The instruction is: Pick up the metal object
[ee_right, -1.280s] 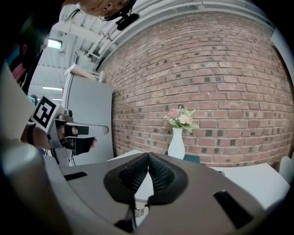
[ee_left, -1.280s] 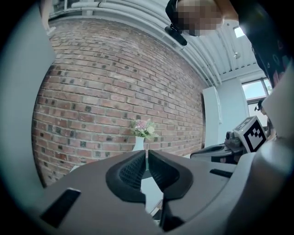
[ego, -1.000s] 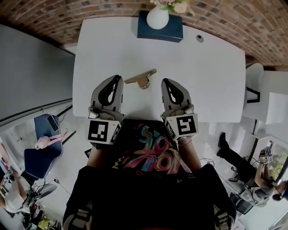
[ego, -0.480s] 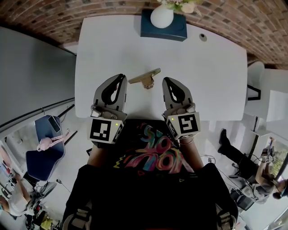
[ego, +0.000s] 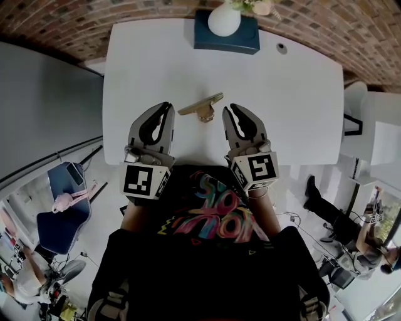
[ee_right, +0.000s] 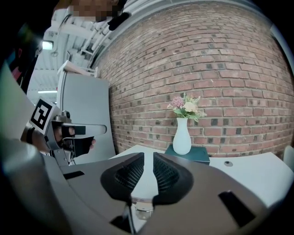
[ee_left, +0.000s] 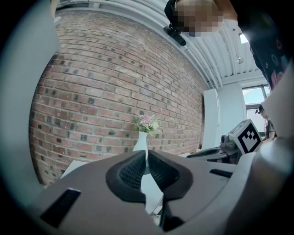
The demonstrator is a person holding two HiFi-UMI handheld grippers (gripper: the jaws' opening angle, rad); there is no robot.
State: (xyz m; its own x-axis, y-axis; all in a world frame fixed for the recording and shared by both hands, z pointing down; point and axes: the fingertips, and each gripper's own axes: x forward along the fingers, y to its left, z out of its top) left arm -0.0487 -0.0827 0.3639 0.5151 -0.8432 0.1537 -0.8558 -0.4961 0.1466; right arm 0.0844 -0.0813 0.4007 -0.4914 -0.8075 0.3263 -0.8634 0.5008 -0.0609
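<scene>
In the head view, a brass-coloured metal object (ego: pixel 200 106) is seen lying on a white table (ego: pixel 294 94) between the tips of the left gripper (ego: pixel 165 108) and right gripper (ego: pixel 229 111), touched by neither; in the left gripper view, the jaws are shown pressed together on nothing; in the right gripper view, the jaws, just opened, are shown slightly apart with nothing between them.

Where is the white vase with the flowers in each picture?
Head view: the white vase is at the top edge, a little right of the middle, at the far end of the table.
Left gripper view: the white vase is near the middle.
Right gripper view: the white vase is right of the middle, on a dark blue box.
Shared landmark: the brick wall behind it.
</scene>
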